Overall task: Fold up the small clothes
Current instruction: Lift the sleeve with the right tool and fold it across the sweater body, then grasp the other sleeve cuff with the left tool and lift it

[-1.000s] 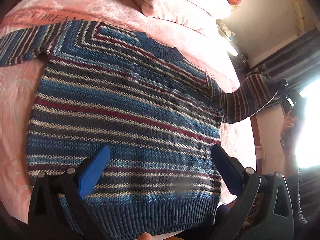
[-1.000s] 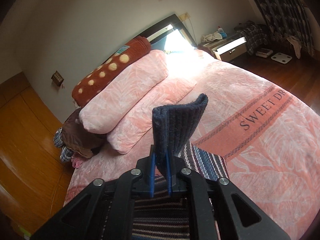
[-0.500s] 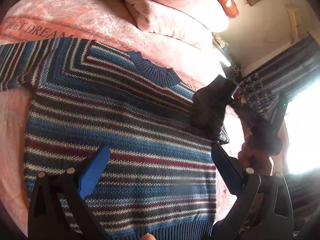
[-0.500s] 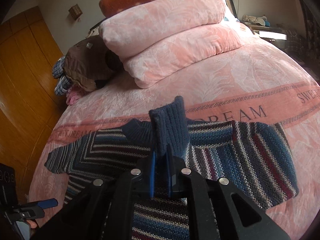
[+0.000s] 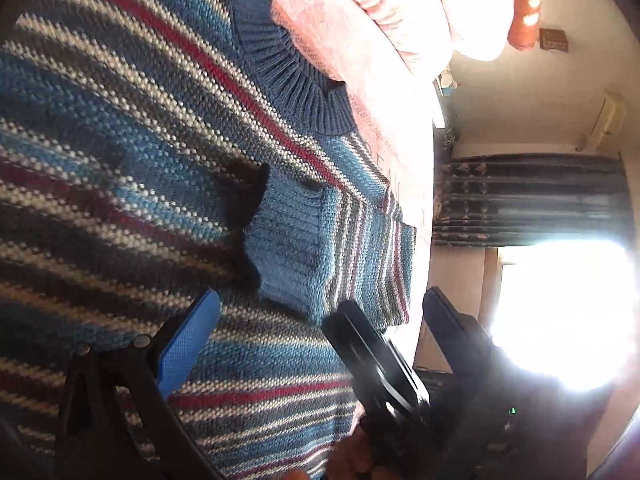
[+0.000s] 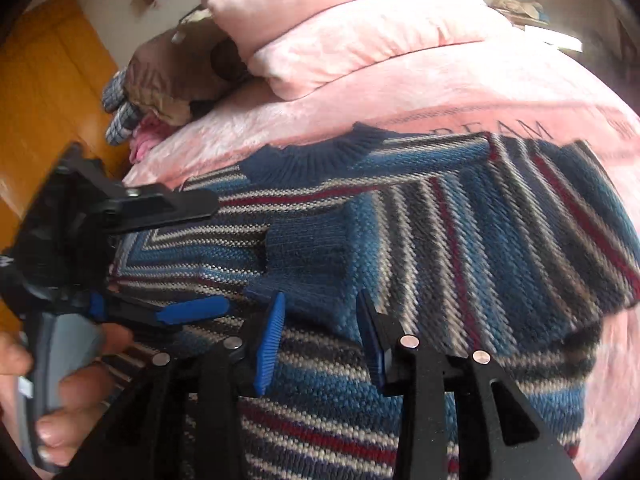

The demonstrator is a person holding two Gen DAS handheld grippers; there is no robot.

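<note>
Pink bedspread (image 6: 400,92) | striped sweater (image 6: 460,248) flat on it, one sleeve cuff (image 6: 308,248) folded onto chest | right gripper (image 6: 320,320) fingers apart, cuff free | left gripper (image 5: 320,312) fingers apart, empty | next: likely smooth cuff, then fold opposite sleeve squarely.

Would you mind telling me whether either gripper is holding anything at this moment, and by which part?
Nothing is held. The right gripper is open above the sleeve cuff lying on the sweater; the left gripper is open too.
</note>
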